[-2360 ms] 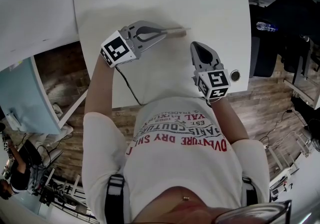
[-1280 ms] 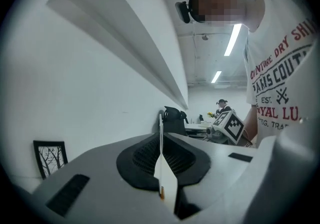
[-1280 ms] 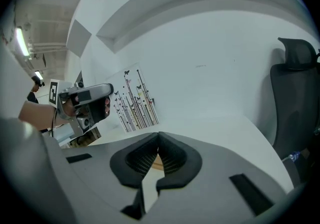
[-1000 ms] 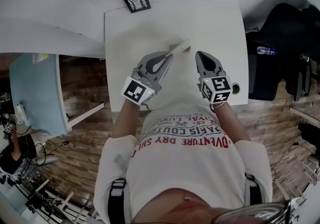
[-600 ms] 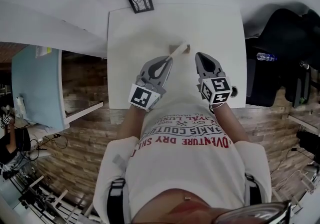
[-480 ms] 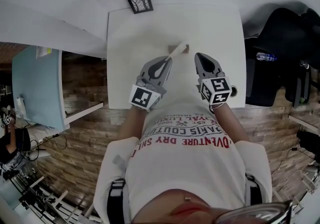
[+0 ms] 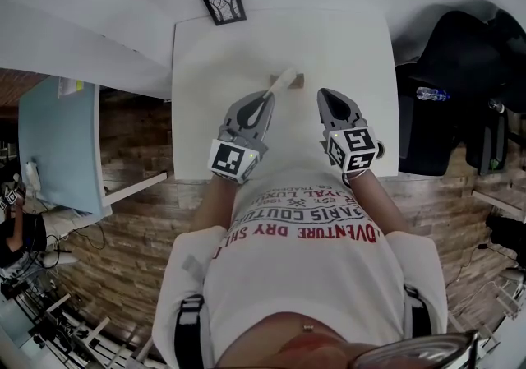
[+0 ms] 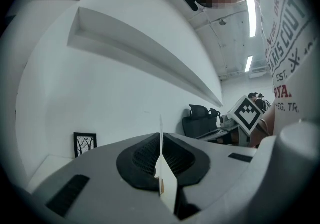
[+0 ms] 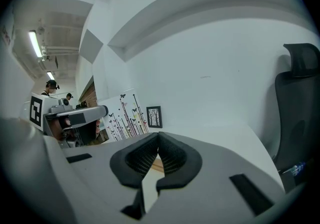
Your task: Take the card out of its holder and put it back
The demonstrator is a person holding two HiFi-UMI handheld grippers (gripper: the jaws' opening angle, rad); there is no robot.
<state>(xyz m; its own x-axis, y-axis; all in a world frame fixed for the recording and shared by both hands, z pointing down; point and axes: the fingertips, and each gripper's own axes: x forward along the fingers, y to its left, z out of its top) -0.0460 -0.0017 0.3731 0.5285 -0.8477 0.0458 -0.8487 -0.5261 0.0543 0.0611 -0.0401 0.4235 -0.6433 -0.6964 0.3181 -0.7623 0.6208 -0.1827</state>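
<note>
You are working at a white bench (image 7: pixel 362 39) with a small framed picture (image 7: pixel 223 6) sitting at its far left corner. Your left tongs (image 7: pixel 268 97) are reaching in from the near edge and are clamping the card edge-on between their pads. Your right tongs (image 7: pixel 322 94) are pressed together on nothing, waiting just right of the wooden holder (image 7: pixel 297 80), which is standing near the bench's middle. The card (image 7: pixel 283 80) is slanting over the holder, and I cannot tell whether its lower edge is sitting in the slot.

Judging by that, you are working the card at the slot. Line its flat face up with the groove, move it straight along that line without twisting, and steady the light holder with your right tongs so it isn't sliding or tipping.
</note>
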